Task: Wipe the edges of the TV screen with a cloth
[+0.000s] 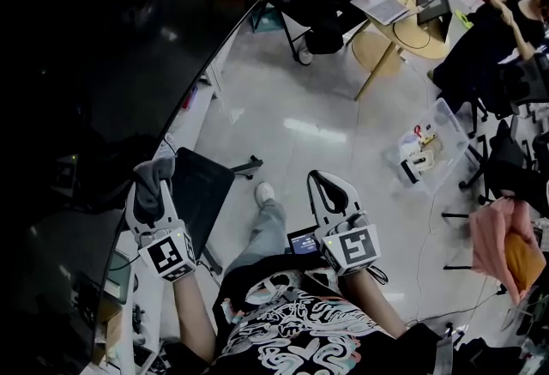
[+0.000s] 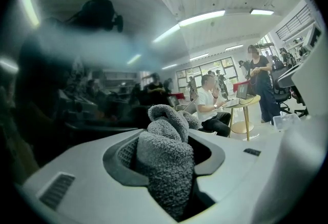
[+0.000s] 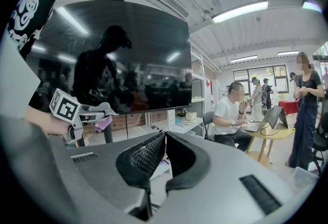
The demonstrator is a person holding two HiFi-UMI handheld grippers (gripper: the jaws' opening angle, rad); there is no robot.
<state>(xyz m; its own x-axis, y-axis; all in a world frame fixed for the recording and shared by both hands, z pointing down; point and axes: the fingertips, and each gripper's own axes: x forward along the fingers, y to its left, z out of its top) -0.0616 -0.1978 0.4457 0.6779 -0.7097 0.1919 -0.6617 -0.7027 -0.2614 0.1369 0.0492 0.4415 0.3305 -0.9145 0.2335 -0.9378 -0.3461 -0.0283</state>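
While the left gripper (image 1: 153, 169) grips the grey cloth (image 2: 166, 166) between its jaws, the fleecy bundle fills the gap and bulges out past the tips. The cloth sits just beside the lower edge of the dark TV screen (image 1: 120, 64) at the scene's left; contact cannot be confirmed. The right gripper (image 1: 330, 186), to the right and apart from the screen, has its jaws pressed together with nothing between them.
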